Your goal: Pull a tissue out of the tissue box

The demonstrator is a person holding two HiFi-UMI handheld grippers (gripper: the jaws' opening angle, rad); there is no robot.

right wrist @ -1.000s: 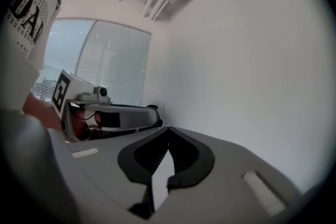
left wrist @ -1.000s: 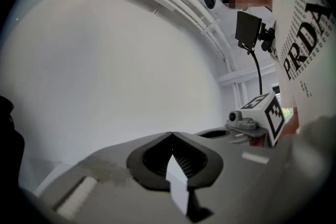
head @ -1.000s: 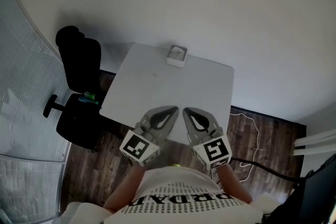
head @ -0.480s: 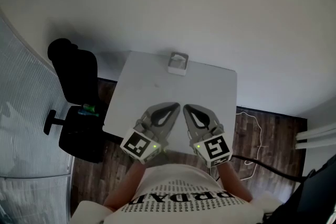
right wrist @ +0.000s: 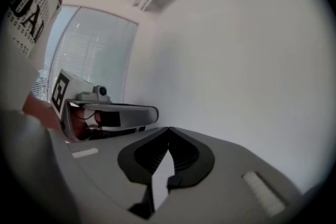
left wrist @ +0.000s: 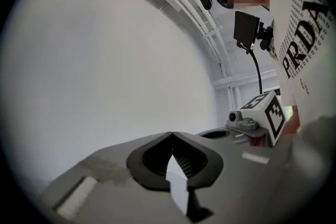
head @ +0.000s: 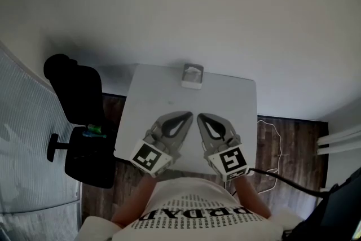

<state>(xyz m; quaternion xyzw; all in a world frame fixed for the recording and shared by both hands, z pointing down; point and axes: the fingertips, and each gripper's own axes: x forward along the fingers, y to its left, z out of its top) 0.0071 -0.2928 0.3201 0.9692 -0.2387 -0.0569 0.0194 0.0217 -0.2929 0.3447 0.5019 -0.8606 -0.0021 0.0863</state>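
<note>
The counter (head: 153, 105) lies open up to the tissue box (head: 192, 76) at its far edge; an office chair (head: 76, 93) stands beside its left side.

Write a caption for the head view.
Left gripper and right gripper, shut and empty, above the table; tissue box at its far edge.

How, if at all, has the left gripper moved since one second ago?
Yes: the left gripper has come forward over the table, closer to the tissue box at its far edge.
</note>
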